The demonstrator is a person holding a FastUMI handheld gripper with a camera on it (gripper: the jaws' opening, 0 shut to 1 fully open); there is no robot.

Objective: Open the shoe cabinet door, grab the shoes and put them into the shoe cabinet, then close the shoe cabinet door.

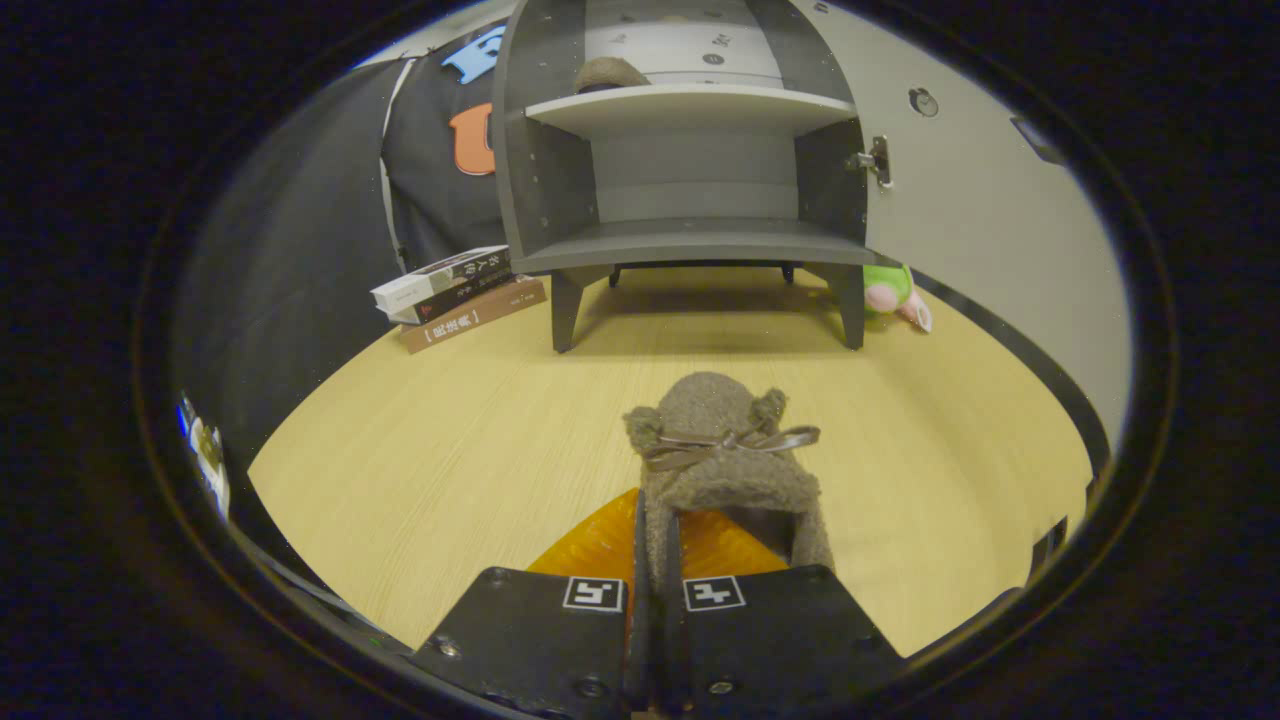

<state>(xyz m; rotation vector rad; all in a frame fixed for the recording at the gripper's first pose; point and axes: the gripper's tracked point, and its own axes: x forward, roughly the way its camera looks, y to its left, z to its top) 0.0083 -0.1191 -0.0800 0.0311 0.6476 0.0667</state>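
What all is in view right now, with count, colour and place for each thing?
Slipper: one, brown fuzzy with bow, held in the claw.
Second slipper: one, brown, upper cabinet shelf.
Shoe cabinet: one, grey, door open, beyond the slipper.
Cabinet door: one, pale grey, swung open beside the cabinet.
Books: three, stacked, white, dark, brown, beside the cabinet.
Plush toy: one, green and pink, by the cabinet leg.
Table: one, light wood.
Claw: one, shut on slipper's side wall.

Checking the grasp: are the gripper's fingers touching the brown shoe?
Touching. The gripper view shows the gripper shut on the brown shoe, both fingers pinching its side wall.
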